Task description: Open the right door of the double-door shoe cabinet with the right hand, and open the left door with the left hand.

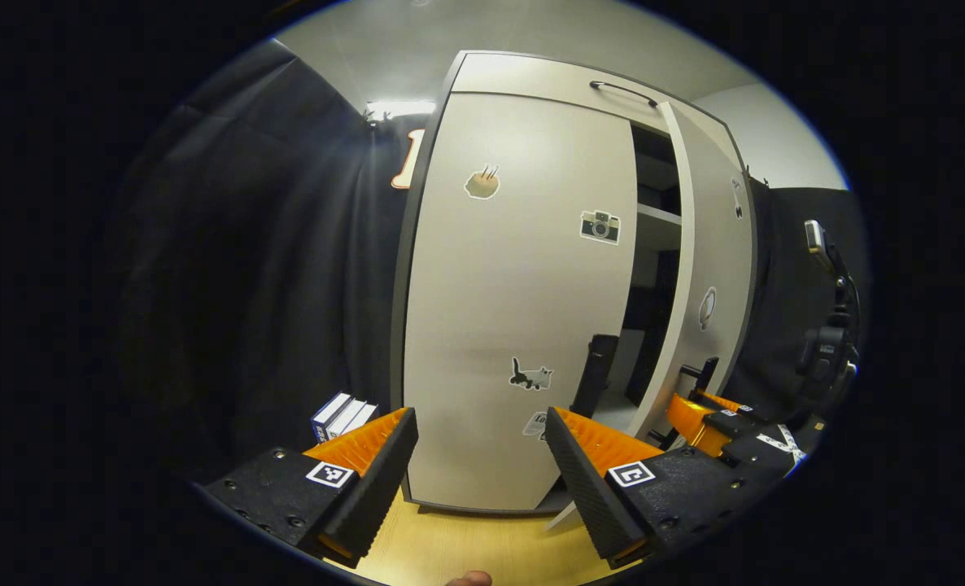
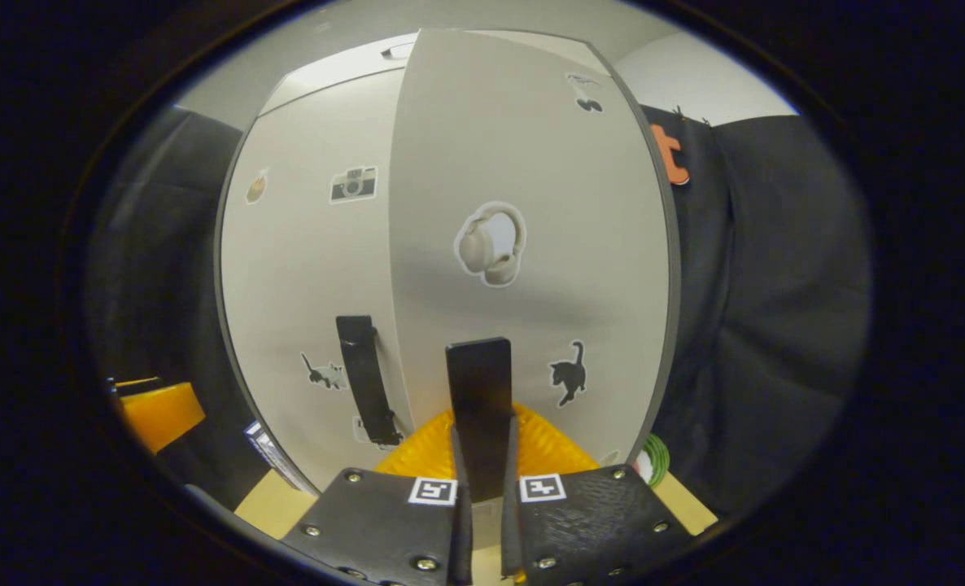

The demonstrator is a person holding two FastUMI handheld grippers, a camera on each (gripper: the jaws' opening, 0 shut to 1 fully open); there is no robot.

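Right gripper view: our right gripper (image 2: 482, 480) clamps the right door's upright handle (image 2: 479, 407); our spread left gripper (image 1: 478, 456) faces the left door's handle (image 1: 599, 382), ahead-right.

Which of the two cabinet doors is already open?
The right door, with the headphones sticker: it is swung ajar, showing shelves behind. The left door, with the camera sticker, is shut flat.

Black cloth (image 1: 271, 268) hangs as the wall on both sides of the booth. Above it there is a pale ceiling (image 1: 385, 41) with one bright lamp (image 1: 399, 108). The floor (image 1: 466, 545) is light wood.
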